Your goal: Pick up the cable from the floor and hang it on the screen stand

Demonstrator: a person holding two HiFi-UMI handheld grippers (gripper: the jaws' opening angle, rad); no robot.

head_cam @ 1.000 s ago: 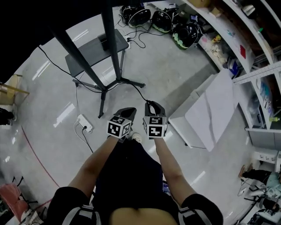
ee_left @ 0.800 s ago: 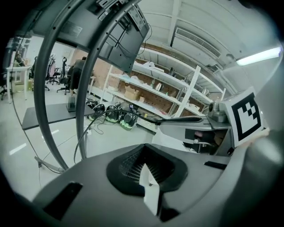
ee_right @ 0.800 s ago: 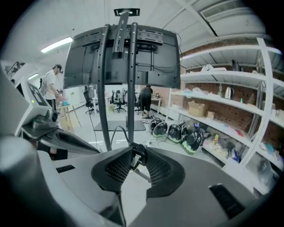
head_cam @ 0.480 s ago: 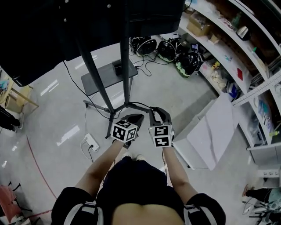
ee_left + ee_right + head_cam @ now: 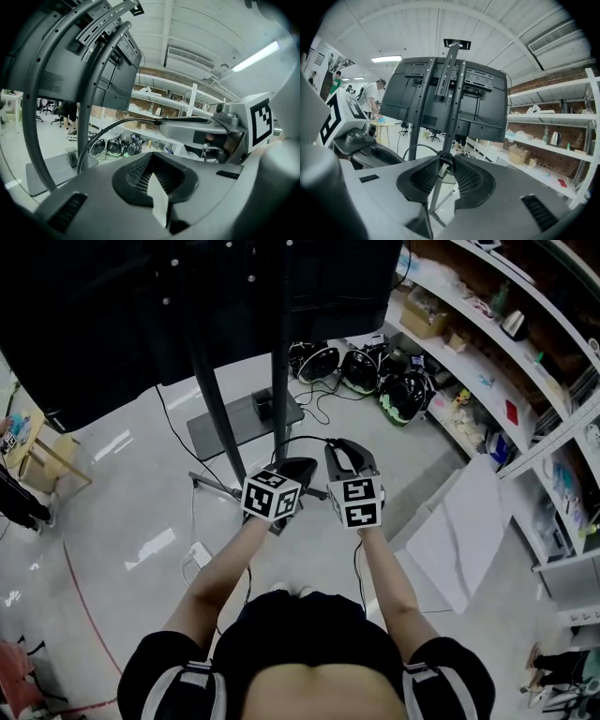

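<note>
Cable (image 5: 300, 438) arcs leftward from right tongs (image 5: 342, 447)

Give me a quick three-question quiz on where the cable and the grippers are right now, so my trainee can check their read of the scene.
1. True or false: the plug end of the cable lies on the floor.
2. Which gripper has the cable's plug between its jaws? A) left gripper B) right gripper C) neither
3. What tall thing stands directly ahead of both grippers?

Key:
1. False. The plug is off the floor, clamped at the jaw tips, and the cable arcs away from there.
2. B.
3. The screen stand, with the dark screen mounted on it.
</note>
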